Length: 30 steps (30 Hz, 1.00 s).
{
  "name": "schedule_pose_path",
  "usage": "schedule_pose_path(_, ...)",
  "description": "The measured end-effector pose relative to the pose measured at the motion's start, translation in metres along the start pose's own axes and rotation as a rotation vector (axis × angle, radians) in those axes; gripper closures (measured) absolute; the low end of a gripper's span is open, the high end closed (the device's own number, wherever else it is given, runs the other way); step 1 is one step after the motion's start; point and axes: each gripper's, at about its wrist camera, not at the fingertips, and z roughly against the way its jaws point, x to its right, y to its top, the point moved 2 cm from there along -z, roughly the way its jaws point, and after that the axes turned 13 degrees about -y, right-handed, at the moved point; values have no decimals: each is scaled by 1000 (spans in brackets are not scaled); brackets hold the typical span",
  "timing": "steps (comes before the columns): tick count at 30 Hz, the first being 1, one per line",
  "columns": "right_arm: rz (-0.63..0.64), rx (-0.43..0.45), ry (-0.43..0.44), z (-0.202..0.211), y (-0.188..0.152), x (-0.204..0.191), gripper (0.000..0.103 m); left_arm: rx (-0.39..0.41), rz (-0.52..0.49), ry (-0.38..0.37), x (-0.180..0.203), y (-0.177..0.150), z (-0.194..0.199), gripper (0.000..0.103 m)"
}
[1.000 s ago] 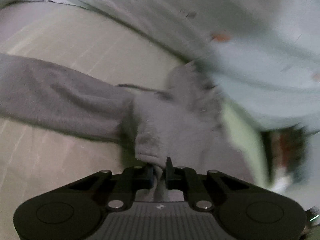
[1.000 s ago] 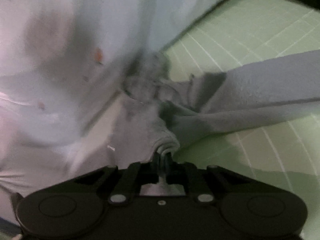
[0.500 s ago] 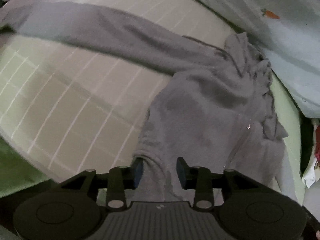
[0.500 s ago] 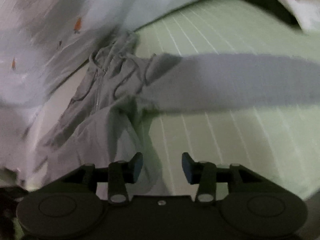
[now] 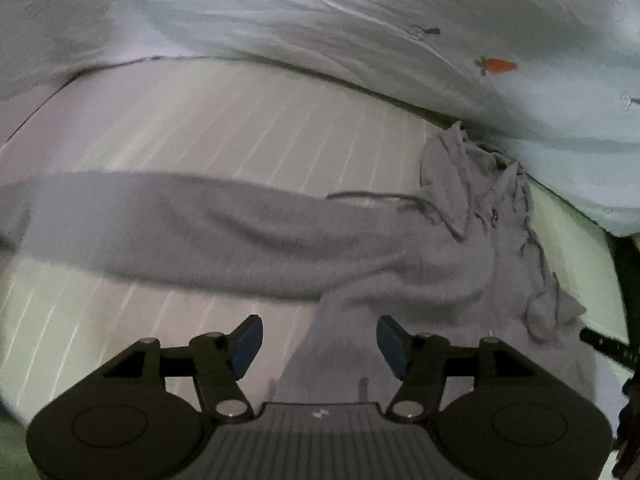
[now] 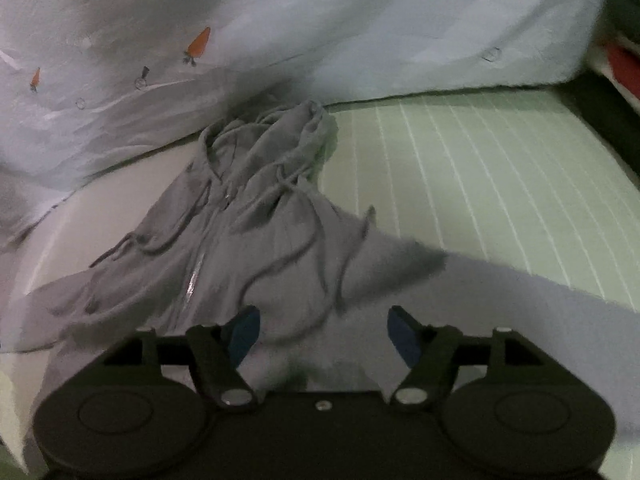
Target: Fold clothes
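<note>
Nearest, left wrist view: the left tongs (image 5: 319,339), black with blue pads, stood wide apart and held nothing; grey cloth showed in the gap below them. Nearest, right wrist view: the right tongs (image 6: 323,335), same make, likewise wide apart and empty, poised over the lower body of the garment.

Next out: one soft grey zip-front hooded sweatshirt (image 6: 256,248), laid front-up on the pale green bed sheet with thin white stripes (image 6: 480,168). Body roughly flat, zip running up the middle, drawstrings trailing loose across the chest. One sleeve (image 5: 180,224) stretched straight out to the side; the opposite sleeve (image 6: 540,300) ran out the other way. Hood (image 6: 288,128) bunched in a heap at the far end.

Farthest: a rumpled pale blue quilt printed with small orange carrots (image 6: 360,32), its edge touching the hood.

Condition: spread out, not folded.

Risks, as judged. The crumpled hood would fold into a lump unless smoothed. A loose drawstring could catch in either tongs with a pinch of cloth and drag the chest askew. A pinch of one layer only would lift the front panel off the back. The quilt edge by the hood could be caught up along with it.
</note>
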Motion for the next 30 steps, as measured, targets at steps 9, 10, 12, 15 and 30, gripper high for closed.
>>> schedule_pose_path(9, 88, 32, -11, -82, 63, -40, 29, -48, -169, -107, 44, 74, -121, 26)
schedule_pose_path(10, 96, 35, -6, -90, 69, -44, 27, -63, -182, -123, 49, 84, -138, 26)
schedule_pose_path(12, 104, 23, 16, -106, 80, -51, 24, -104, -195, -160, 57, 102, -169, 26)
schedule_pose_path(15, 122, 0, 32, -121, 88, -60, 26, -163, -213, -211, 68, 122, -209, 26)
schedule_pose_path(30, 76, 104, 47, -139, 95, -83, 93, 8, -408, -123, 101, 122, -232, 93)
